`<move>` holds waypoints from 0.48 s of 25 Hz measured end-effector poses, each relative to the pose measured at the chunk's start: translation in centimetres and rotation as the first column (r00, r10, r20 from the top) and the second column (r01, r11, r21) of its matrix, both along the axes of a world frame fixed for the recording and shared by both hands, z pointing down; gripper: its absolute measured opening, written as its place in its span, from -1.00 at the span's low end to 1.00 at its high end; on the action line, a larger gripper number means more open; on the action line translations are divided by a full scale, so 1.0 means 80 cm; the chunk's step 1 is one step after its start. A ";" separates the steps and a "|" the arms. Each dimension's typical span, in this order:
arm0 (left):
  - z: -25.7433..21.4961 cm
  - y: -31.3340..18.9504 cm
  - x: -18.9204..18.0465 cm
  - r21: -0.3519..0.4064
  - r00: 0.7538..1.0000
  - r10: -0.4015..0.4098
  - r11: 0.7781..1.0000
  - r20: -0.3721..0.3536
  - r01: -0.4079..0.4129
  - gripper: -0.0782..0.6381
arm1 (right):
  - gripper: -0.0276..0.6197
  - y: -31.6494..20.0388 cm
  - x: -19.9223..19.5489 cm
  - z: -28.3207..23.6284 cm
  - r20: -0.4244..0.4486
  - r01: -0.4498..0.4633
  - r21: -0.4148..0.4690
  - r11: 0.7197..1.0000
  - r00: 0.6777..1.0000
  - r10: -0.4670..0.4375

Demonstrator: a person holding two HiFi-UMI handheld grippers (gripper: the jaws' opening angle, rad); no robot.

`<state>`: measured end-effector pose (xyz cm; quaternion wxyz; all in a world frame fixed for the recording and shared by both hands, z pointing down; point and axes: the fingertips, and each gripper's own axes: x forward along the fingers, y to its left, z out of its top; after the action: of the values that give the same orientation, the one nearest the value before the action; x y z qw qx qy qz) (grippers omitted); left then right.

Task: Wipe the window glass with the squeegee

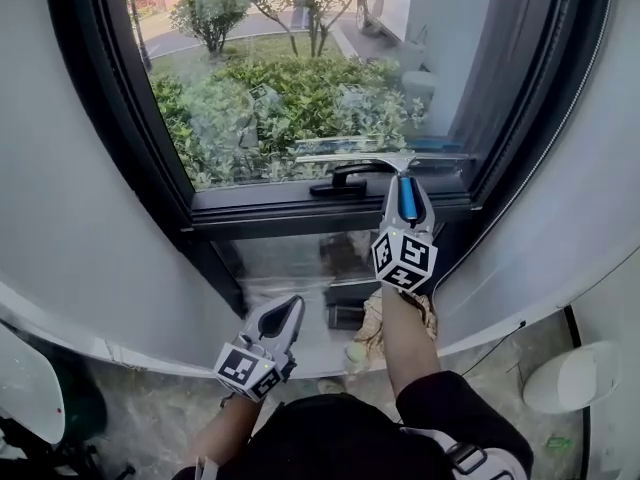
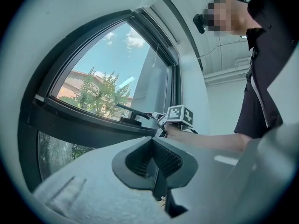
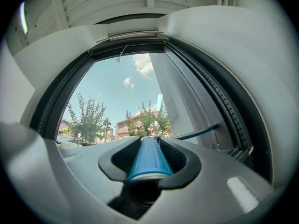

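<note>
I'm holding the left gripper low, jaws together, empty. The right gripper is clamping the squeegee by its blue grip. The blade is lying level across the bottom of the glass, just above the latch. For a clean pass I'm aiming for a flat blade and even pressure, steering clear of the latch. Counting: two grippers, one squeegee, one latch.
</note>
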<state>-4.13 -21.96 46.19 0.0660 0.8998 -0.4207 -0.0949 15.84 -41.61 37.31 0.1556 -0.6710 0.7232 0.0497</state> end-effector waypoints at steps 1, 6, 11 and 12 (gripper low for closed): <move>-0.001 0.004 -0.004 0.000 1.000 -0.003 1.000 -0.002 0.003 -0.78 | -0.51 0.003 0.001 -0.004 0.013 0.001 0.004 1.000 1.000 -0.001; -0.007 0.023 -0.024 0.014 1.000 -0.001 1.000 -0.015 0.002 -0.78 | -0.50 0.048 0.002 -0.034 0.076 0.012 0.047 0.999 0.997 -0.016; -0.001 0.033 -0.043 0.025 1.000 0.012 1.000 -0.026 -0.011 -0.78 | -0.50 0.111 0.002 -0.035 0.042 0.035 0.052 0.998 0.998 -0.037; 0.004 0.034 -0.046 0.030 0.999 0.018 0.999 -0.028 -0.017 -0.78 | -0.51 0.125 0.004 -0.033 0.030 0.042 0.048 0.998 0.999 -0.043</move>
<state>-7.79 -19.24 46.54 0.0592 0.9029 -0.4104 -0.1133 16.15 -31.64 34.66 0.1836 -0.6523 0.7334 0.0533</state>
